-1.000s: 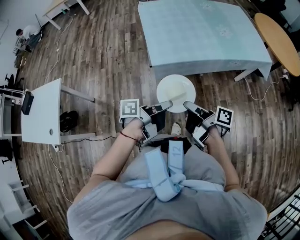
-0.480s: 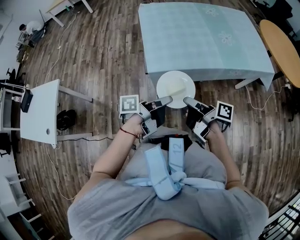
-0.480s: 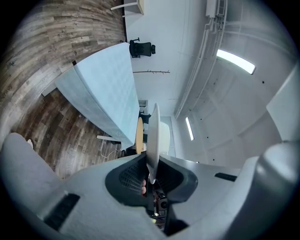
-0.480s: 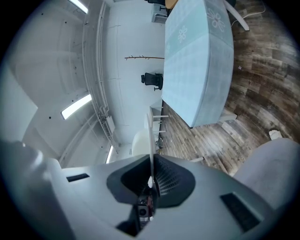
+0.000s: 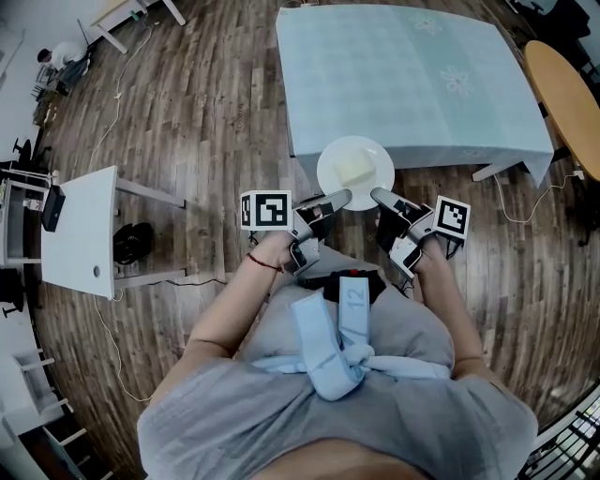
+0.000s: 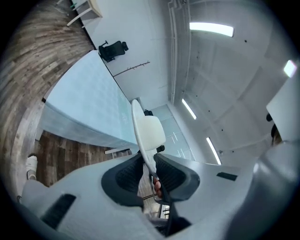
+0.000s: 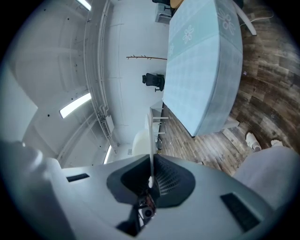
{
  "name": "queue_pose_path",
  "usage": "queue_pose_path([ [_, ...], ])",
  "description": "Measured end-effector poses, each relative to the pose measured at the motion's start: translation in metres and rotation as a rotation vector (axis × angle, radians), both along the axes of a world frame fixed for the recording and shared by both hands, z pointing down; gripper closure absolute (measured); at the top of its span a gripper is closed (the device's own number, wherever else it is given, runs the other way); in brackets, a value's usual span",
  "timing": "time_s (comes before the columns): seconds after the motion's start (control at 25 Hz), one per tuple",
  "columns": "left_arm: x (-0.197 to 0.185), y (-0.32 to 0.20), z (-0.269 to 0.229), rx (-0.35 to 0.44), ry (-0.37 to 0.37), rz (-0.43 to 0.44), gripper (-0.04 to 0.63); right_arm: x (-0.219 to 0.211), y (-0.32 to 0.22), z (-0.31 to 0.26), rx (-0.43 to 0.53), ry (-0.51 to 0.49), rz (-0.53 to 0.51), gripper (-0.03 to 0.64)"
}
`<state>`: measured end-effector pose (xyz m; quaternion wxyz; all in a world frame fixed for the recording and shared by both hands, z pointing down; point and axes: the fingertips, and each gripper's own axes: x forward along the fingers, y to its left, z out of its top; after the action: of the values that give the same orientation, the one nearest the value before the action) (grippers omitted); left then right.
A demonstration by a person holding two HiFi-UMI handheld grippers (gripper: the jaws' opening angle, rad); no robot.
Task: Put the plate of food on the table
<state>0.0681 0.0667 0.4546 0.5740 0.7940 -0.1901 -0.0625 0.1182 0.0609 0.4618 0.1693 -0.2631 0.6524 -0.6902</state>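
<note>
Closest in, just ahead of the person's grey top, are two hand-held grippers with one plate between them. The left hand-held gripper [image 5: 339, 198] has the plate's left rim between its pads and its jaws are opening; a gap shows beside one pad, so it is not pinching the rim. The right hand-held gripper [image 5: 379, 197] is clamped on the right rim, which stands edge-on between its pads. The single white plate [image 5: 354, 173] carries one pale block of food [image 5: 351, 169]. It hangs at the near edge of the tabletop [image 5: 403, 84], its far part over the cloth's front edge and its near part over the wooden floor [image 5: 216, 103]. Whether it touches the cloth I cannot tell. Beyond it the pale blue cloth gives open room right to the far edge. Three more tables stand well apart: a small white table [image 5: 84, 225] on the left, a round wooden table [image 5: 567, 84] on the right, and a far table [image 5: 131, 11] at the back left, with wide floor between them
</note>
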Motion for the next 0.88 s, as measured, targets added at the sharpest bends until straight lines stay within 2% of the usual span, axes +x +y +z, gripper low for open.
queue_pose_path([
  [0.2,0.003,-0.007,0.009,0.113,-0.057,0.065,0.503,0.002,-0.008,0.010,0.010,-0.006,0.015,0.580],
  [0.4,-0.013,-0.089,0.003,0.108,-0.076,0.091,0.499,-0.014,-0.089,0.002,-0.021,0.002,0.026,0.580],
  [0.6,-0.024,-0.127,0.004,0.144,-0.119,0.128,0.489,-0.025,-0.128,0.002,-0.020,0.000,0.032,0.580],
  [0.88,-0.028,-0.181,0.013,0.149,-0.156,0.167,0.485,-0.029,-0.181,0.010,-0.016,0.007,0.048,0.579],
])
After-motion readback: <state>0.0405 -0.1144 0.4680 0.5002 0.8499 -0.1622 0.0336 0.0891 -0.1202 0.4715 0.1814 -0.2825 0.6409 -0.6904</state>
